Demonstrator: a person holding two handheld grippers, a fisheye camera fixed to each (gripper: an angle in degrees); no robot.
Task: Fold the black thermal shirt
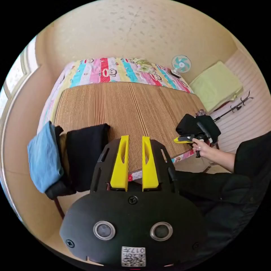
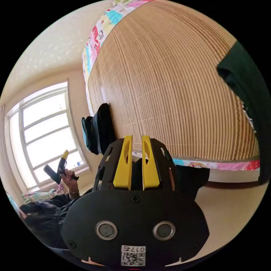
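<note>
Nearest, my left claw (image 1: 134, 162) hovers slightly parted and empty, while my right claw (image 1: 183, 139) reaches the black thermal shirt (image 1: 197, 127) bunched at the bed's (image 1: 127, 113) corner; I'd spread it flat first.

A black thermal shirt (image 1: 197, 125) sits bunched in a loose heap at the corner of a bed covered by a ribbed bamboo mat (image 1: 132, 113), unfolded. In the right gripper view, its dark cloth (image 2: 248, 84) drapes over the mat's edge and hangs down the bedside.
</note>
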